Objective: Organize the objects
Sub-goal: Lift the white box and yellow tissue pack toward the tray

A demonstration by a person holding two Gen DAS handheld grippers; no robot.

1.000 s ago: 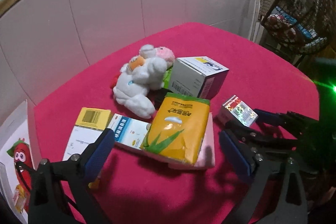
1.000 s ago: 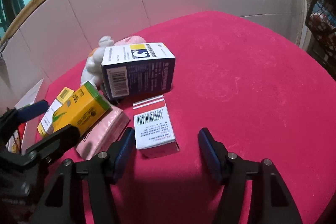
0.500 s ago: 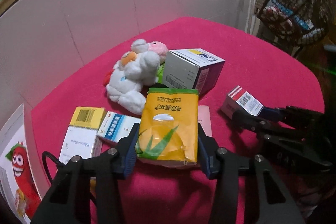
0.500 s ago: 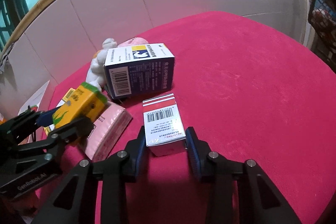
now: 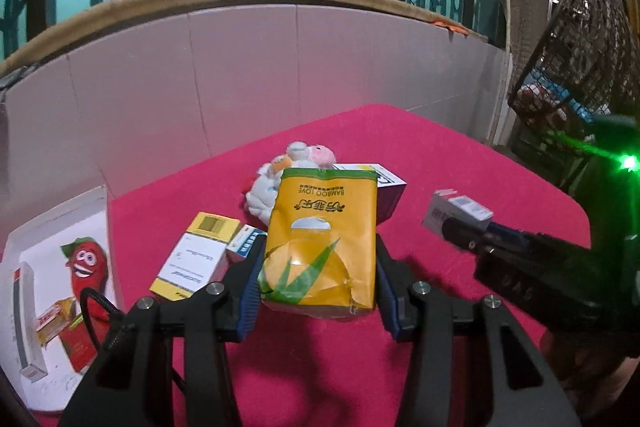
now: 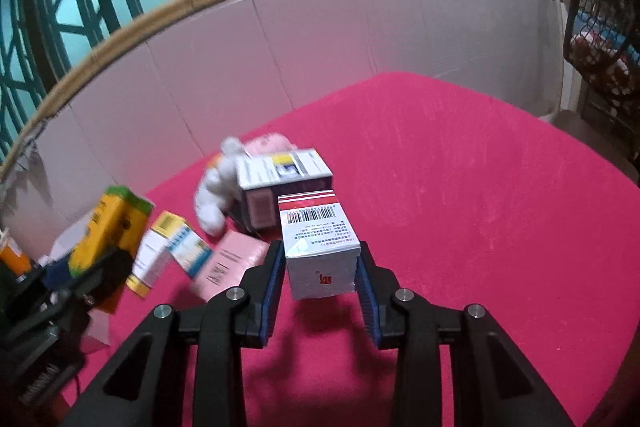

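yellow pack (image 5: 322,243) and white box (image 6: 320,247) now gripped, lifted

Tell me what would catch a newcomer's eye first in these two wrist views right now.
First, the yellow bamboo-print tissue pack clamped in the left gripper, raised off the bright pink tablecloth. Next, the small white carton with a red stripe and barcode, pinched in the right gripper above the cloth. Behind them, near the tiled wall, a white plush toy lies beside a purple-and-white box.
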